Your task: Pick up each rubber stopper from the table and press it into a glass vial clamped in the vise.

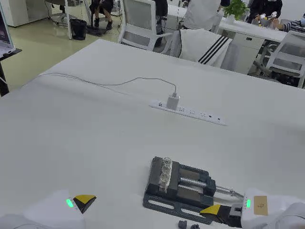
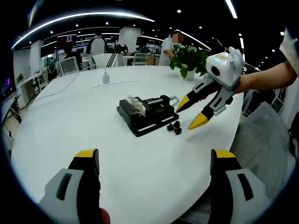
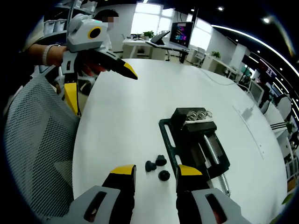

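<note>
The task looks barely begun. Three black rubber stoppers (image 3: pixel 160 160) lie loose on the white table (image 1: pixel 95 143), in a small cluster just beside the near end of the vise (image 3: pixel 196 140). The glass vials (image 3: pixel 196 114) stand upright in a row between the vise's jaws, and in the right gripper view their mouths look open (no dark plug shows in any of them, though they are small and the glass glints).

The right gripper (image 2: pixel 187 116) hangs above the table near the stoppers, its yellow-tipped jaws parted with nothing between them; in its own view the cluster sits just ahead of the gap. The left gripper (image 2: pixel 154 158) is held well apart from the vise, near the table's edge, its jaws spread wide and also empty.

So every stopper is yet to be picked up and pressed home. The likely first step is for the right gripper to close on one of the three.
</note>
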`<action>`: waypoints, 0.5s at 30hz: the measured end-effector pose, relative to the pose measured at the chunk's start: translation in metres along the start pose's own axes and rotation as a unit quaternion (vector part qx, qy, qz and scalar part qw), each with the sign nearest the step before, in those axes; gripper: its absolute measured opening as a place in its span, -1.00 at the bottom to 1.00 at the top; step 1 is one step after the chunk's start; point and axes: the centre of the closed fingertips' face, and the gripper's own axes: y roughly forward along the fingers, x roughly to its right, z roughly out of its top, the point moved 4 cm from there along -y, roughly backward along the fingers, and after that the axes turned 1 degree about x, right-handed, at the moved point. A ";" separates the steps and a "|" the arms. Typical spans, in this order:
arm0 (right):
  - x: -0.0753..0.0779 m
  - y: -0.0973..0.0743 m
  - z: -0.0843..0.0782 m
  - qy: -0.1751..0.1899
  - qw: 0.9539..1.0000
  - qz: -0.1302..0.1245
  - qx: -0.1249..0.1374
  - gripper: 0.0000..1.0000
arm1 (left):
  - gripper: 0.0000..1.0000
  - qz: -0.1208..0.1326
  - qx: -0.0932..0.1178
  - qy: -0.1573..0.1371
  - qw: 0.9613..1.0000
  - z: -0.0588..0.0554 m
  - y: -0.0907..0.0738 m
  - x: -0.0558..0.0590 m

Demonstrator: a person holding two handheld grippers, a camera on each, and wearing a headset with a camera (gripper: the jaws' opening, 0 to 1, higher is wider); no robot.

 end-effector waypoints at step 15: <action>-0.005 0.016 -0.004 -0.017 1.000 0.019 -0.013 -0.80 | 0.98 0.005 -0.003 -0.008 1.000 -0.007 -0.003 -0.002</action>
